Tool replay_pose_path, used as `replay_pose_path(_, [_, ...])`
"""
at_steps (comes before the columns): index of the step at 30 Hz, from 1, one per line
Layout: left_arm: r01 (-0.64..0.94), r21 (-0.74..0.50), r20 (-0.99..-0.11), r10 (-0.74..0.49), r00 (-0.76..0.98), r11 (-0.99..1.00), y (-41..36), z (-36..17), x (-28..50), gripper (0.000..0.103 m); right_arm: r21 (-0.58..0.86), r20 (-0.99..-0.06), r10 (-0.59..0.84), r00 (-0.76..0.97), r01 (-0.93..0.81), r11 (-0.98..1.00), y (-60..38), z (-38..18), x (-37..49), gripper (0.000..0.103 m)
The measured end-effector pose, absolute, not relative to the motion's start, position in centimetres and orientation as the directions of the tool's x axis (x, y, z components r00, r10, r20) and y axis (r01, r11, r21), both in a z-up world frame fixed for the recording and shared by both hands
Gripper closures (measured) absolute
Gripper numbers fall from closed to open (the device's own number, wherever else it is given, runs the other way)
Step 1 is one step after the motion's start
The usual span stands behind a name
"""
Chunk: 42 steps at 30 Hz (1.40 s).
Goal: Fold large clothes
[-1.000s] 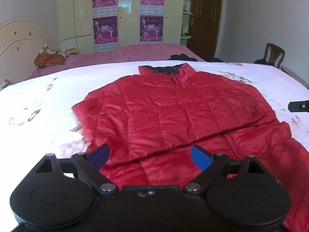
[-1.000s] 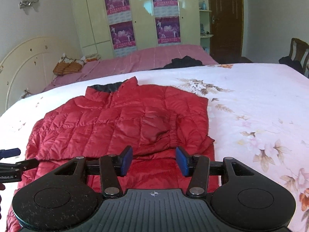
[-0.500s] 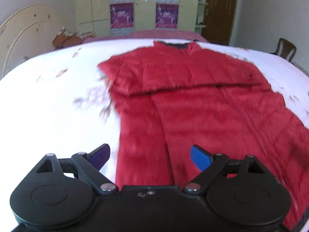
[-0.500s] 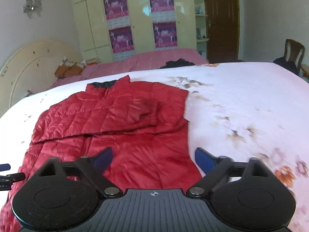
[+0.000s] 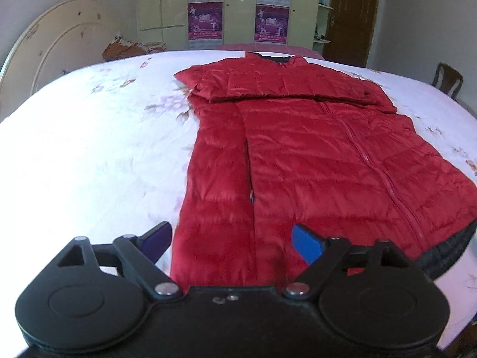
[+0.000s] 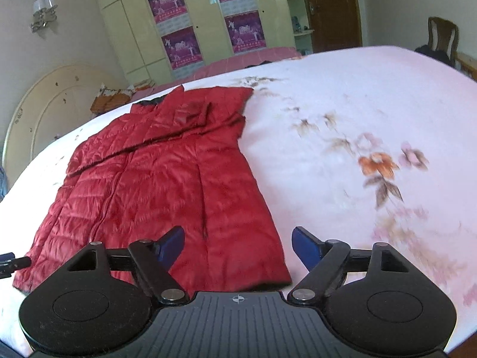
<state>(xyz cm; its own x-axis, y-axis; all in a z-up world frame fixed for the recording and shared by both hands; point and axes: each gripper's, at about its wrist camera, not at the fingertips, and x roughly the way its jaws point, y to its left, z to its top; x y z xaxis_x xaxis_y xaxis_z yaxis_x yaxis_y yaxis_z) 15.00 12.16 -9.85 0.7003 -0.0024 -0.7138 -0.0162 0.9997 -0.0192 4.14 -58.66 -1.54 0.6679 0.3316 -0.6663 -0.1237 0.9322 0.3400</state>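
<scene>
Across the wide bed with its white floral sheet point(image 5: 89, 149) lies the task's garment, a long red quilted down coat point(image 5: 313, 161), flat and zipped, collar toward the far wardrobe, hem toward the grippers. Both sleeves look folded in across the chest; a dark lining shows at the hem corner on the right of the left wrist view.

Handling, as a judgement: light, puffy, soft all through, with a slick shell that will likely slide on itself and spring back from a crease. Best taken at the two hem corners, pinching both layers through the stitched edge rather than the loose filling, then carried up toward the collar.

Left gripper point(image 5: 231, 240) hovers over the near left part of the hem, blue pads spread, nothing between them; its jaws have just been closing a little. Right gripper point(image 6: 237, 241) hangs above the right hem corner, also spread and empty, jaws likewise just narrowing. Neither touches cloth that I can see.

Containers: none near the coat. Pale wardrobe point(image 6: 190, 24) at the far wall is closed; contents hidden.
</scene>
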Motion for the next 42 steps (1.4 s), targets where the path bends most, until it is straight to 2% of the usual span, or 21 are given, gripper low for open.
replay_pose_path(1, [-0.028,-0.041,-0.716,-0.009,0.698,0.999,12.5,-10.0,14.5,0.022,0.363,-0.666,0.343,0.663,-0.114,0.925,-59.2,-1.7,4.0,0.024])
replay_pose_path(2, [-0.043,-0.068,-0.721,-0.020,0.692,0.997,12.8,-10.2,14.1,0.027,0.384,-0.666,0.352,0.658,-0.102,0.918,-59.7,-2.0,3.9,0.029])
replay_pose_path(4, [-0.071,-0.133,-0.728,-0.049,0.684,0.989,13.7,-10.7,13.4,0.029,0.435,-0.669,0.375,0.642,-0.071,0.898,-60.7,-2.6,4.0,0.038])
replay_pose_path(11, [-0.127,-0.344,-0.702,-0.165,0.693,0.930,16.4,-11.5,12.2,0.035,0.520,-0.667,0.405,0.625,0.001,0.854,-63.1,-4.5,5.0,0.039])
replay_pose_path(12, [-0.134,-0.355,-0.701,-0.168,0.693,0.925,16.9,-11.5,12.4,0.040,0.533,-0.664,0.412,0.624,0.009,0.846,-63.5,-4.8,5.3,0.039])
replay_pose_path(15, [-0.173,-0.385,-0.699,-0.164,0.696,0.906,18.6,-11.6,12.9,0.042,0.581,-0.654,0.438,0.617,0.039,0.813,-64.5,-5.9,6.4,0.039])
replay_pose_path(18, [-0.176,-0.495,-0.691,-0.263,0.673,0.851,20.4,-12.8,14.0,0.041,0.648,-0.630,0.498,0.595,0.050,0.760,-65.1,-7.0,7.5,0.039])
replay_pose_path(21, [-0.146,-0.607,-0.646,-0.378,0.664,0.781,21.3,-13.3,14.4,0.041,0.684,-0.609,0.541,0.580,0.040,0.728,-64.7,-7.6,7.7,0.039])
replay_pose_path(23, [-0.138,-0.643,-0.625,-0.412,0.663,0.753,21.3,-13.7,14.3,0.043,0.701,-0.594,0.559,0.578,0.032,0.712,-64.6,-7.7,7.4,0.039])
replay_pose_path(25, [-0.140,-0.657,-0.618,-0.423,0.663,0.741,21.1,-14.2,14.2,0.052,0.725,-0.575,0.582,0.575,0.027,0.688,-64.6,-8.1,7.2,0.039])
replay_pose_path(27, [-0.148,-0.662,-0.620,-0.426,0.659,0.734,20.8,-14.6,14.7,0.068,0.739,-0.564,0.594,0.574,0.028,0.673,-64.6,-8.2,7.8,0.040])
replay_pose_path(28, [-0.149,-0.660,-0.623,-0.426,0.656,0.736,20.5,-14.7,15.1,0.072,0.747,-0.559,0.602,0.571,0.031,0.664,-64.5,-8.3,8.2,0.047])
replay_pose_path(29, [-0.146,-0.660,-0.623,-0.428,0.654,0.737,20.4,-14.9,15.4,0.077,0.755,-0.558,0.613,0.559,0.036,0.655,-64.4,-8.5,8.7,0.065])
replay_pose_path(30, [-0.144,-0.660,-0.622,-0.429,0.655,0.738,20.3,-14.9,15.6,0.083,0.765,-0.558,0.628,0.542,0.044,0.643,-64.2,-8.9,9.3,0.071])
replay_pose_path(33, [-0.137,-0.651,-0.617,-0.416,0.668,0.747,19.6,-14.9,16.0,0.090,0.775,-0.554,0.650,0.521,0.038,0.630,-63.6,-9.6,10.1,0.090])
replay_pose_path(36, [-0.120,-0.672,-0.563,-0.399,0.723,0.731,19.7,-14.3,14.6,0.093,0.775,-0.528,0.635,0.564,0.015,0.632,-64.0,-8.9,9.2,0.095])
replay_pose_path(40, [-0.165,-0.661,-0.588,-0.369,0.720,0.732,19.8,-14.7,14.6,0.093,0.790,-0.502,0.647,0.574,0.000,0.613,-64.4,-8.6,9.1,0.095])
replay_pose_path(42, [-0.154,-0.675,-0.557,-0.362,0.747,0.721,19.6,-13.7,14.6,0.094,0.793,-0.479,0.657,0.582,-0.034,0.608,-64.4,-7.4,9.4,0.095])
